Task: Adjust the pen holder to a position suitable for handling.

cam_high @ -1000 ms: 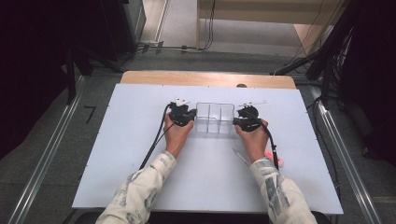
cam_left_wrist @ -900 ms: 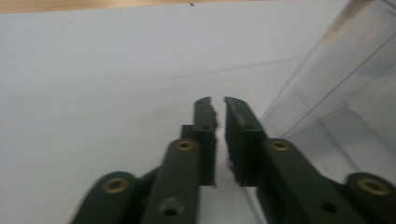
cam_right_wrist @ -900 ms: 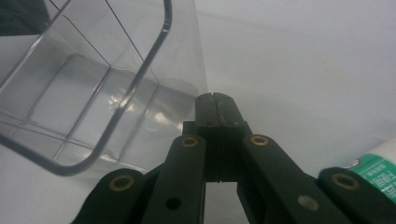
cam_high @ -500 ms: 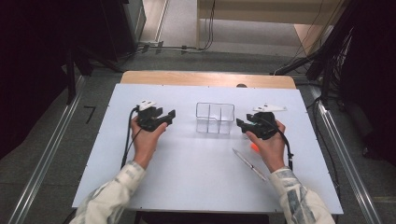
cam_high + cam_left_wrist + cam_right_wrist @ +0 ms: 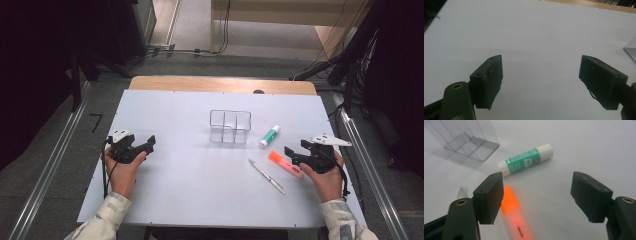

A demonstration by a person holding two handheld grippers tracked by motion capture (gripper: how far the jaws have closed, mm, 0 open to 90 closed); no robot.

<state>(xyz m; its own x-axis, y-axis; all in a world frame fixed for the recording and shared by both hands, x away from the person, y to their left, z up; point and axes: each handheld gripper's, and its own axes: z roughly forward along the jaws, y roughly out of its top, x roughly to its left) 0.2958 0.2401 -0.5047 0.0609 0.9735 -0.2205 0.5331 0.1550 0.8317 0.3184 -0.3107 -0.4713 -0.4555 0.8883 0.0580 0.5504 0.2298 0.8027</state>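
Orange highlighter (image 5: 515, 220) lying flat, uncapped end unclear; right hand-held gripper (image 5: 536, 195) wide, empty.

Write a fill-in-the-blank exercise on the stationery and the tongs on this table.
1. The clear plastic three-compartment organizer holds ____.
2. The cap of the white-and-green glue stick is coloured ____.
3. Nearest the right tongs lies the ____ highlighter.
4. Both the left tongs and the right tongs stand ____.

Missing words: nothing; white; orange; open
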